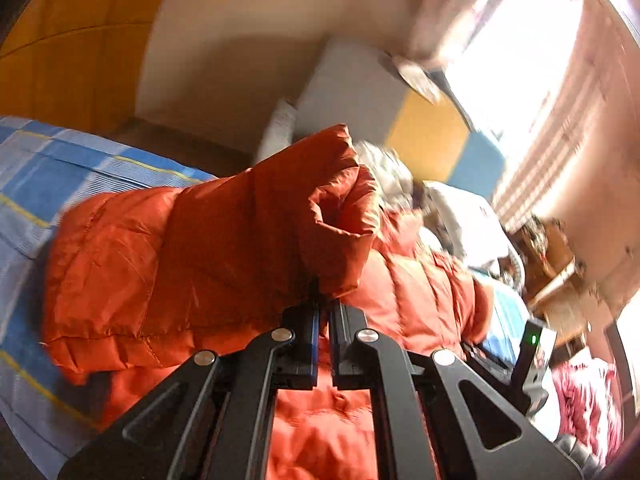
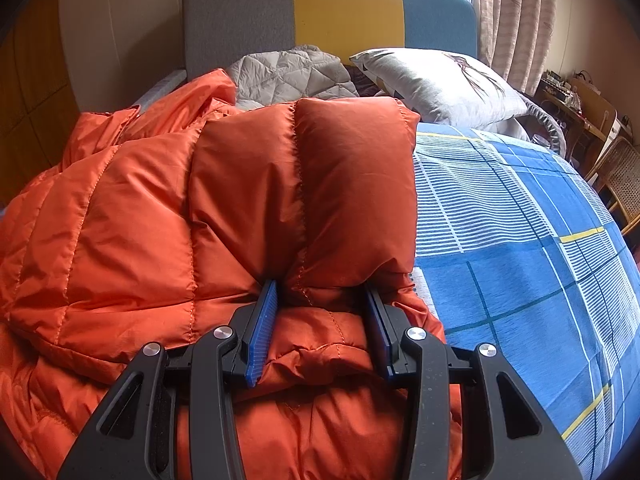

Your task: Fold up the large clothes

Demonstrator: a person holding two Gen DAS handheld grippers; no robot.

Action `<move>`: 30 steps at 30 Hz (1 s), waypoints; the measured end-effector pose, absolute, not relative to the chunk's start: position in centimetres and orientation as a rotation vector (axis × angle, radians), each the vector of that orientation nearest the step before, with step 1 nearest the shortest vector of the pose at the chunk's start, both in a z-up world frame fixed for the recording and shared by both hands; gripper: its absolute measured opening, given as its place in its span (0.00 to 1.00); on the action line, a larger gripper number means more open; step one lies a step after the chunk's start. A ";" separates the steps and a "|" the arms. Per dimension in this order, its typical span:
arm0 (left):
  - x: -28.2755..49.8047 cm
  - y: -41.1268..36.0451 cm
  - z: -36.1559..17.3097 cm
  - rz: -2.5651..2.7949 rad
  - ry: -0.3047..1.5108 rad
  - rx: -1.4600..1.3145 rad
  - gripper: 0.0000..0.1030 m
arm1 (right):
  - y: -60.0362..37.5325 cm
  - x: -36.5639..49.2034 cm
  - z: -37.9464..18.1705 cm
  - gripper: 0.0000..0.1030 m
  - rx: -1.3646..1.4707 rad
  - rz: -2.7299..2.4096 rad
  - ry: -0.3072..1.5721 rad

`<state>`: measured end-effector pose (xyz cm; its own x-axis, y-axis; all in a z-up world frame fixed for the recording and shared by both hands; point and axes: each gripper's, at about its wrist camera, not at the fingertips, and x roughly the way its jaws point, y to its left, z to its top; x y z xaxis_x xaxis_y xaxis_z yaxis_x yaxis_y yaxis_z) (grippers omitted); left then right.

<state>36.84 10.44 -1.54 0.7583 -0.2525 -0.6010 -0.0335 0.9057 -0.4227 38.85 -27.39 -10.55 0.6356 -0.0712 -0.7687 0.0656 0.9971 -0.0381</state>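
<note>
An orange puffer jacket (image 2: 160,200) lies across the bed. In the left wrist view, which is tilted and blurred, its sleeve (image 1: 224,248) is lifted off the bed, cuff end (image 1: 344,208) uppermost. My left gripper (image 1: 324,296) is shut on the sleeve's fabric just below the cuff. In the right wrist view a thick folded part of the jacket (image 2: 320,184) bulges up between the blue pads (image 2: 266,312). My right gripper (image 2: 324,296) is shut on that fold near the jacket's right edge, low over the bed.
The bed has a blue checked sheet (image 2: 520,240) to the right of the jacket. A grey quilted garment (image 2: 292,76) and a pillow (image 2: 436,80) lie by the grey, yellow and blue headboard (image 2: 340,12). A desk and cane chair (image 2: 616,176) stand at the far right.
</note>
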 end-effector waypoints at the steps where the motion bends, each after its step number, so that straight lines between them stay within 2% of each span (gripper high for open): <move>1: 36.8 9.6 -1.8 -0.138 0.715 -0.423 0.03 | -27.4 38.9 -10.6 0.41 -0.004 -0.077 0.878; 10: 36.4 5.6 -5.3 -0.190 0.804 -0.371 0.05 | -27.5 38.9 -10.6 0.41 -0.001 -0.075 0.878; 12: 36.0 5.6 -5.4 -0.193 0.806 -0.364 0.11 | -27.5 38.8 -10.6 0.41 -0.002 -0.075 0.877; 15: 35.6 5.7 -5.3 -0.209 0.802 -0.356 0.37 | -27.5 38.9 -10.6 0.41 -0.002 -0.076 0.878; 16: 35.3 5.7 -5.1 -0.214 0.796 -0.354 0.38 | -27.5 38.9 -10.6 0.41 -0.003 -0.076 0.878; 30: 30.3 9.8 -6.8 -0.128 0.810 -0.410 0.39 | -27.3 38.8 -10.7 0.41 -0.022 -0.085 0.881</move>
<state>30.33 9.76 -6.78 0.6864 -0.2658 -0.6769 -0.0436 0.9141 -0.4032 38.76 -27.27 -10.68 0.6335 -0.0830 -0.7693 0.0651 0.9964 -0.0539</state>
